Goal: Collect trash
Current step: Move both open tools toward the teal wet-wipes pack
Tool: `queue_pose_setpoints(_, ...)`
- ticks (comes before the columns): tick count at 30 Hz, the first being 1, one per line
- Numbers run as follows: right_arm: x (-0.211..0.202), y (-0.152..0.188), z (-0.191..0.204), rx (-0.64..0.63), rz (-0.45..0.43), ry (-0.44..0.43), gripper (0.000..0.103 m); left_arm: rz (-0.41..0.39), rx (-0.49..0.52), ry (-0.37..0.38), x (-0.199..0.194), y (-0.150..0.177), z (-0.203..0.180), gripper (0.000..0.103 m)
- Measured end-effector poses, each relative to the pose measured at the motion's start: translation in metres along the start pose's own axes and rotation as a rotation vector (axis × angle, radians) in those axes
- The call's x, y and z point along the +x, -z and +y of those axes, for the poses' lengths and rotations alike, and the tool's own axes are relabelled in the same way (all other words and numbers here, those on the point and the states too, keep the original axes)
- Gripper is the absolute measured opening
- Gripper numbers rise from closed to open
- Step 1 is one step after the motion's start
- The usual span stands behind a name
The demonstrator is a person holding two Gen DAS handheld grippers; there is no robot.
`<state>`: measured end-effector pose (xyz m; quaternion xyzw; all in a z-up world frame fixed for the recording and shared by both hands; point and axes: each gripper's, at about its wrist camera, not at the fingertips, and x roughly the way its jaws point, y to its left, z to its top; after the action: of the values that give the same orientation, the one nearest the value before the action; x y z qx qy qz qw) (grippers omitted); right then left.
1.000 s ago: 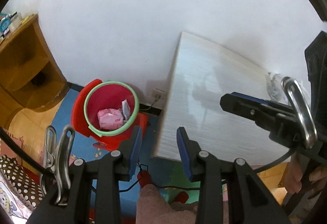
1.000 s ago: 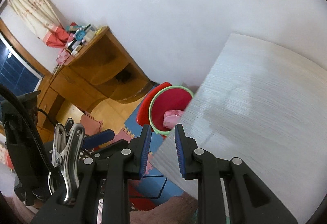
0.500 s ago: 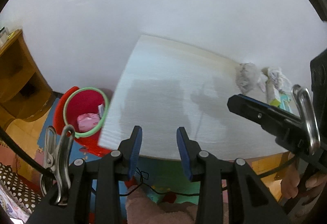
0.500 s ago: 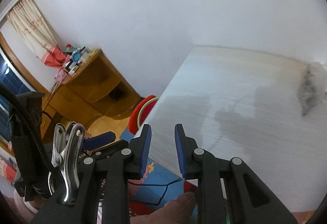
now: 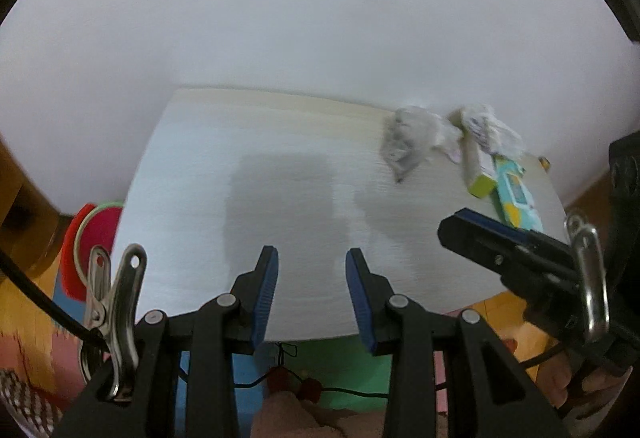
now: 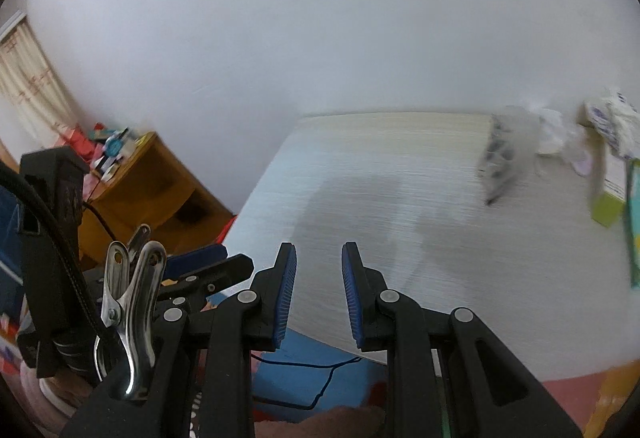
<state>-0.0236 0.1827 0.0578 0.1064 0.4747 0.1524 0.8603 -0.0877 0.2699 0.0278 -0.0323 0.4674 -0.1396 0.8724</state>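
Hovering over the near edge of the pale table [image 5: 280,174], the left gripper [image 5: 312,292] and the right gripper [image 6: 319,288] both have their jaws spread a little with nothing between them, probably because each is free to reach for the trash. That trash, a crumpled grey wrapper [image 5: 404,144], white tissue [image 5: 492,126] and a green-and-teal box [image 5: 508,194], lies bunched at about two o'clock against the wall. The red bin [image 5: 90,238], at nine o'clock, is mostly hidden behind the table edge, and blur smears the trash, so its print is unreadable.
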Motion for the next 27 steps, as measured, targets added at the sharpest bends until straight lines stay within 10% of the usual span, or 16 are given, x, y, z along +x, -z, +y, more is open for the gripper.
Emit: queue_pose_setpoints(27, -0.056, 0.017, -0.115, 0.298, -0.126, 0.250, 0.025, 0.073, 0.254, 0.195, 0.056, -0.030, -0.124, 0.036)
